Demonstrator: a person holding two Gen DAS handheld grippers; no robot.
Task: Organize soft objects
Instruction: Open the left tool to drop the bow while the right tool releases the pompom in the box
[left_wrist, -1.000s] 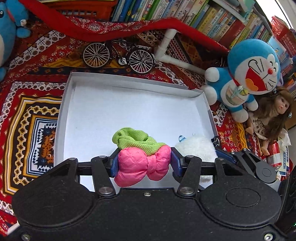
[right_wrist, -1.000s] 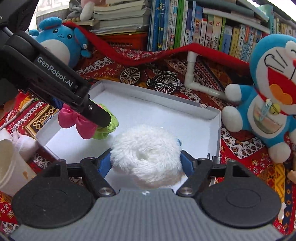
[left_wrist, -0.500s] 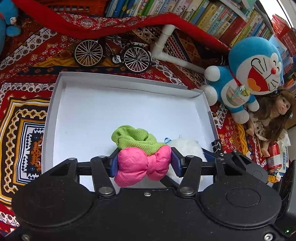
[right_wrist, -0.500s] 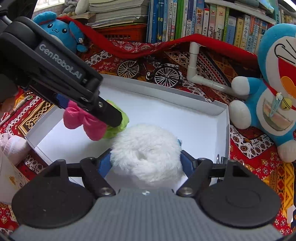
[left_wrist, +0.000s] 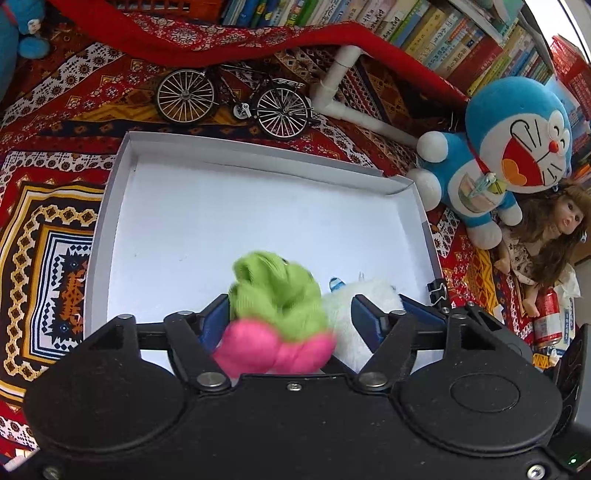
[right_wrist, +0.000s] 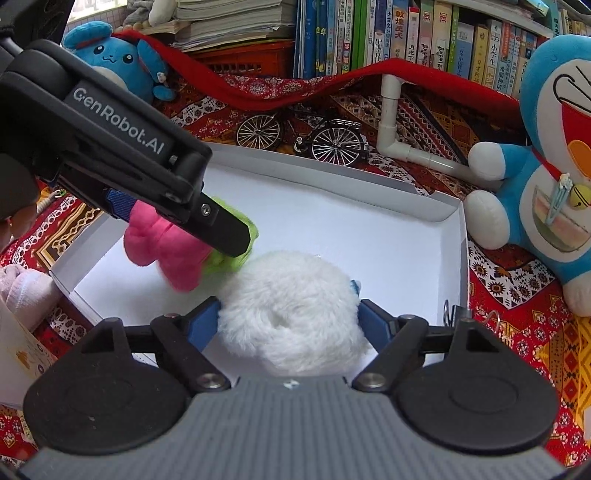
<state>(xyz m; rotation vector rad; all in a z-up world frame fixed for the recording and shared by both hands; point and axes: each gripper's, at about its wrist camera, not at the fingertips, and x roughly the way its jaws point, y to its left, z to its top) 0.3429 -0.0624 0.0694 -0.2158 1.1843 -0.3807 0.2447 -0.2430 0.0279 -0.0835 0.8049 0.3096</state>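
A white shallow box (left_wrist: 258, 218) lies on the patterned cloth; it also shows in the right wrist view (right_wrist: 354, 236). My left gripper (left_wrist: 291, 317) is open over the box's near part, and a pink and green soft toy (left_wrist: 277, 314) sits blurred between its spread fingers, dropping free. In the right wrist view the toy (right_wrist: 166, 251) hangs under the left gripper (right_wrist: 207, 225). My right gripper (right_wrist: 290, 317) is shut on a white fluffy ball (right_wrist: 291, 310), held over the box's near right part. The ball (left_wrist: 369, 295) shows beside the left gripper.
A model bicycle (left_wrist: 236, 99), a white pipe (left_wrist: 343, 92) and a row of books (right_wrist: 406, 37) stand behind the box. A blue cat plush (left_wrist: 509, 147) and a doll (left_wrist: 546, 236) lie to the right. A blue plush (right_wrist: 114, 59) sits far left.
My left gripper's fingers have spread apart and let go of the pink and green toy, which now slips down, blurred. Both grippers have moved further over the box. The right gripper still holds the ball.
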